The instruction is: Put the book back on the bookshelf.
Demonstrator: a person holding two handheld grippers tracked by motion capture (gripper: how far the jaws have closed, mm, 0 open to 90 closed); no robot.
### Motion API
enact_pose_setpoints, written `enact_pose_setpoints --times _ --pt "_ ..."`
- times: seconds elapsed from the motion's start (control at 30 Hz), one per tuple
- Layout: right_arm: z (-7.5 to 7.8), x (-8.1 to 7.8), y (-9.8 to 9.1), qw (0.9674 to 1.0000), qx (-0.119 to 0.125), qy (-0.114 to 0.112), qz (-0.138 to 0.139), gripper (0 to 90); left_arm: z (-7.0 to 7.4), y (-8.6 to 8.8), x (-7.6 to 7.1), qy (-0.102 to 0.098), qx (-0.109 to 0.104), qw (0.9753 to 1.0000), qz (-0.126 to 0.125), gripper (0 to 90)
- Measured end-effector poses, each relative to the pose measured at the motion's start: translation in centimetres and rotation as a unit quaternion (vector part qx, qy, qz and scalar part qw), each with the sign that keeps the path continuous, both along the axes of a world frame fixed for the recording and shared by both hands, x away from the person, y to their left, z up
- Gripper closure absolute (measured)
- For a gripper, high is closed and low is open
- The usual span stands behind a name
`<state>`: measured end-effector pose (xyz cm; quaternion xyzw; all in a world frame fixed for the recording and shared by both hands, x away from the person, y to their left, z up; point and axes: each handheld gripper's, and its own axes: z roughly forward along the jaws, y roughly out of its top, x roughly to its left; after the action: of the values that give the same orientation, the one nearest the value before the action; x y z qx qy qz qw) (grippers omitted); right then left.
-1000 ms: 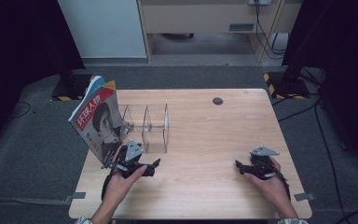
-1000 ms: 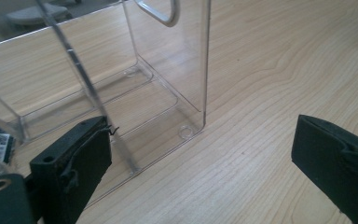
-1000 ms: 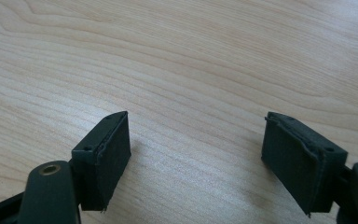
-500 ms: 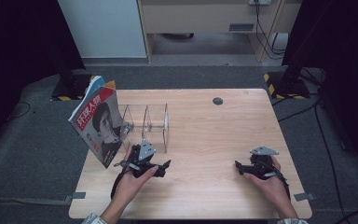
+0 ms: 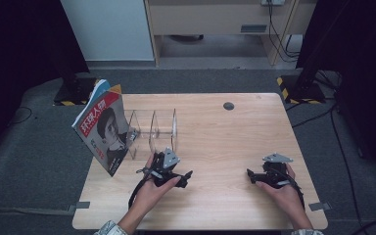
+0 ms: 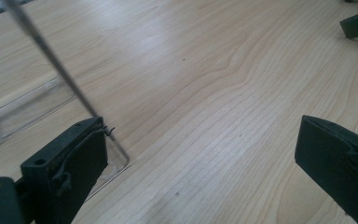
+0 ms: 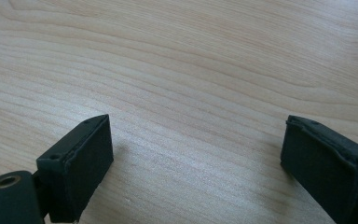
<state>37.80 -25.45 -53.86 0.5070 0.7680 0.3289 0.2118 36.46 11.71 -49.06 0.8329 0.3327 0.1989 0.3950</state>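
a light wooden table [image 5: 225, 142] carries a clear acrylic rack [image 5: 154, 131] with a magazine [image 5: 103, 132].

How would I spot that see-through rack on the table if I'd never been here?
Start at the wooden table and look to its left end, where a magazine with a face on its cover stands on edge. The rack is right beside it, towards the middle of the table. It is clear plastic with upright dividers, the only transparent thing there.
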Motion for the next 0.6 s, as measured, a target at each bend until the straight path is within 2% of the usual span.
enact_pose_setpoints --times 0.3,0.53,0.6 --pt "0.0 0.0 0.0 1.0 -0.002 -0.001 0.002 8.8 -1.2 -2.9 0.6 0.021 0.018 0.9995 -0.016 2.7" --pt "0.0 0.0 0.0 1.0 -0.002 0.0 0.0 8.7 -2.2 -6.1 1.2 0.039 0.029 0.9982 -0.035 3.0" --pt "0.0 0.0 0.0 1.0 -0.002 0.0 0.001 8.7 -2.4 -7.0 1.3 0.042 0.037 0.9976 -0.042 3.0"
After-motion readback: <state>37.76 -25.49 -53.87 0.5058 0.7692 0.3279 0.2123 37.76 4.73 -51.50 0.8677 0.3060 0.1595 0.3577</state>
